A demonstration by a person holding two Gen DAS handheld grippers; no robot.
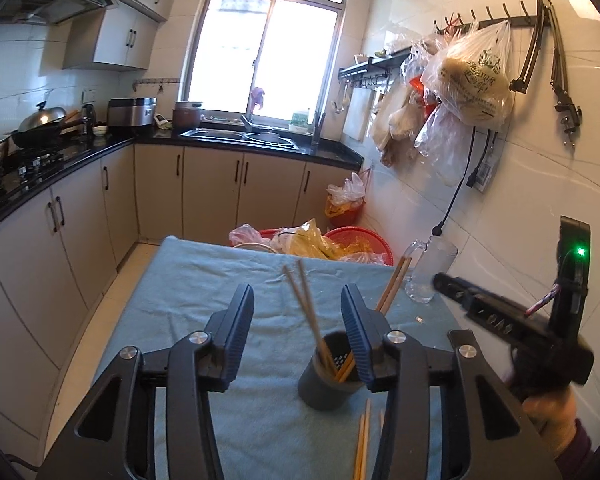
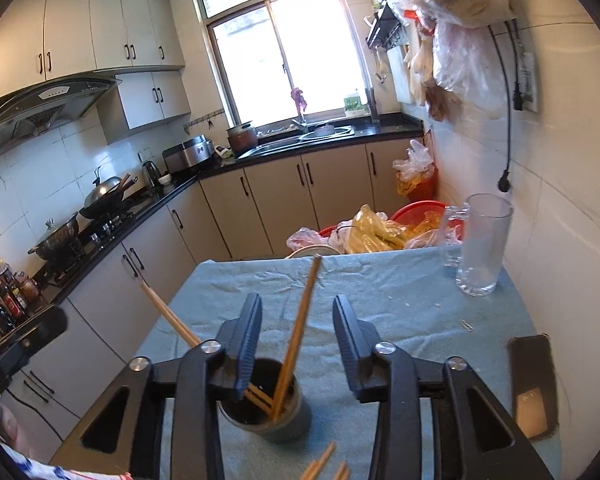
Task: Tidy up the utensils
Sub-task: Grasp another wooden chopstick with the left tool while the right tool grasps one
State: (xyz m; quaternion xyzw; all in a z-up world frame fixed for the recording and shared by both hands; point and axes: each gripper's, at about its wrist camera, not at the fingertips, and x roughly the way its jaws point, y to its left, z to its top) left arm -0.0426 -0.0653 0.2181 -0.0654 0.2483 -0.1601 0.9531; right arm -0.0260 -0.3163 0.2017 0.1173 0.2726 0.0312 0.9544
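Note:
A dark grey utensil holder (image 1: pixel 324 380) (image 2: pixel 266 410) stands upright on the blue cloth of the table (image 1: pixel 204 288) (image 2: pixel 380 288). Several wooden chopsticks (image 1: pixel 306 308) (image 2: pixel 298 332) stand in it, leaning left and right. More chopsticks (image 1: pixel 362 444) (image 2: pixel 322 466) lie flat on the cloth in front of the holder. My left gripper (image 1: pixel 298 326) is open and empty, above the holder. My right gripper (image 2: pixel 298 332) is open and empty, its jaws either side of one standing chopstick. The right gripper's body (image 1: pixel 512 320) shows at the right in the left wrist view.
A clear glass mug (image 1: pixel 430 270) (image 2: pixel 482 244) stands at the table's far right, by the tiled wall. A black phone (image 2: pixel 534 384) lies on the cloth at the right. Red baskets with plastic bags (image 1: pixel 340 242) (image 2: pixel 384 228) sit beyond the table's far edge.

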